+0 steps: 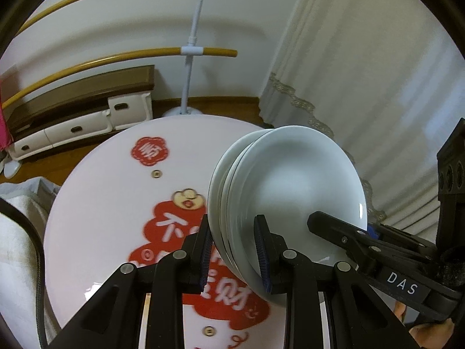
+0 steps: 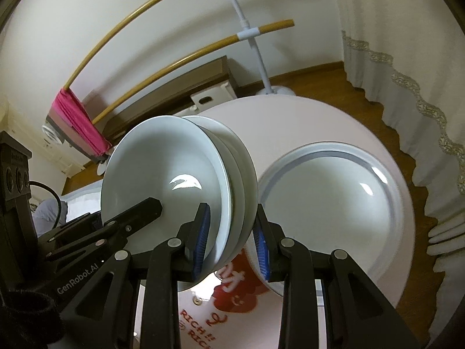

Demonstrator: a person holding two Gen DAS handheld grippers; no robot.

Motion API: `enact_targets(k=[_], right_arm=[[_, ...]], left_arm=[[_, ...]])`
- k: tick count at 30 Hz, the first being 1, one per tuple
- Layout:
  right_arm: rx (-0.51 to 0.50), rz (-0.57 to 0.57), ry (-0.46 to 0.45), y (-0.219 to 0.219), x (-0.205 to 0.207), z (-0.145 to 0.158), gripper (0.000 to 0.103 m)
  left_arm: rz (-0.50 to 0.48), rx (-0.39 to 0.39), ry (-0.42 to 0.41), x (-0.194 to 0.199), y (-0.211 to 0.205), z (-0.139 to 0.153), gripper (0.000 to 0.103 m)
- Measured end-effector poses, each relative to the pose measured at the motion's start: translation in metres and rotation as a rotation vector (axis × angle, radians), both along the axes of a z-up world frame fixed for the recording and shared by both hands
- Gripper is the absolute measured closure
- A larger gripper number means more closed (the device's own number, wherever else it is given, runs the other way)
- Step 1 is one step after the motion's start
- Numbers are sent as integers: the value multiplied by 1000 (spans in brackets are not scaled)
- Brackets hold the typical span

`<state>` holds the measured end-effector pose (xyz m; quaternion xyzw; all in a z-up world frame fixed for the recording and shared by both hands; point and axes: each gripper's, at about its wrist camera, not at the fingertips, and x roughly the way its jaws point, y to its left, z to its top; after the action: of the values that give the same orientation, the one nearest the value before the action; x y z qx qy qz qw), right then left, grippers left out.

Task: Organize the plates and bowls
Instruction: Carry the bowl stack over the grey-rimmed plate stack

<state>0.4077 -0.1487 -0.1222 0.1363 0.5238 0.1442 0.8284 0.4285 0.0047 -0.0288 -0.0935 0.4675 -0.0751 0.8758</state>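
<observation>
A stack of three white plates (image 1: 279, 180) is held on edge, tilted above the round white table (image 1: 110, 192). My left gripper (image 1: 235, 250) is shut on the stack's rim from one side. My right gripper (image 2: 231, 241) is shut on the same stack (image 2: 174, 174) from the opposite side. Each gripper shows in the other's view: the right one (image 1: 363, 241) at the left wrist view's right edge, the left one (image 2: 116, 226) at the right wrist view's left. A large white plate with a grey ring (image 2: 328, 200) lies flat on the table (image 2: 290, 122), just right of the held stack.
The table top carries red printed characters (image 1: 174, 232). Behind it stand a white drying rack with yellow bars (image 1: 191, 49), a low white drawer unit (image 1: 75, 128) and a lace-edged curtain (image 1: 363, 87). Pink cloth (image 2: 78, 122) hangs on the rack.
</observation>
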Motion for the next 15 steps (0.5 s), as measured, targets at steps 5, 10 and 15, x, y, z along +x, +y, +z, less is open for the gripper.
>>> enact_targets(k=[5,10,15], right_arm=[[-3,-37,-4,-30,-9,3,73],[-18,-74,2,-62,-16,1,73],[-27,-102,14,-85,-17,-4,73]], left_arm=[[-43,1,3,4,-33,0,79],[-81,-6,15,13,-65,-5,79],[-106,-5,30,23,-90,-10,79]])
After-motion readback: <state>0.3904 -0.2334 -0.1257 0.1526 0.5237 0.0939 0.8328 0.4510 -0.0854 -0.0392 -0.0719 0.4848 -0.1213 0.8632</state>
